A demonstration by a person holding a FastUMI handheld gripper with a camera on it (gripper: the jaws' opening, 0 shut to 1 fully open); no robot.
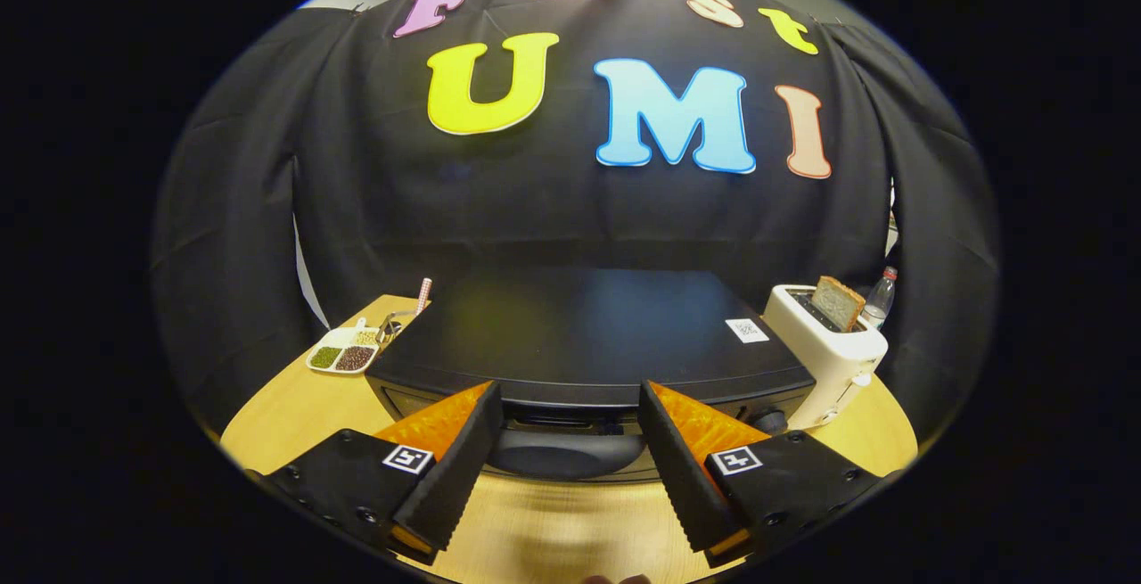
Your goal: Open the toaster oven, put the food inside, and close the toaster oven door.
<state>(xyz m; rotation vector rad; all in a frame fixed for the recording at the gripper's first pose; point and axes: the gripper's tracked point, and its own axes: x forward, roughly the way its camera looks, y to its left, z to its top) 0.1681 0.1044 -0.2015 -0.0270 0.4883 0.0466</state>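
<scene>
From my seat I see the gripper [568, 406] with its fingers spread wide and grasping nothing. Its two fingertips [475, 419] reach up to the front top edge of the toaster oven [588, 334], one on each side of the door handle [566, 452], which sits in the gap between them, just ahead and a little below. I cannot tell whether the tips touch the oven's front.

The toaster oven is a black box with a flat top, standing in the middle of the wooden worktop [294, 410], and its door looks closed. A small white sticker [747, 330] lies on the oven's top toward the right rear corner.

Just to the right of the oven, near the worktop's right edge, stands a white pop-up toaster [833, 361] with a slice of brown bread [836, 302] sticking upright out of one slot. Behind the toaster is a clear plastic bottle [880, 297].

To the left of the oven, near the worktop's far left edge, lies a white divided dish [343, 354] holding green, dark and pale beans or grains in separate compartments. Beside it stands something small with a red-and-white checked handle [424, 294]; I cannot make out what it is.
</scene>
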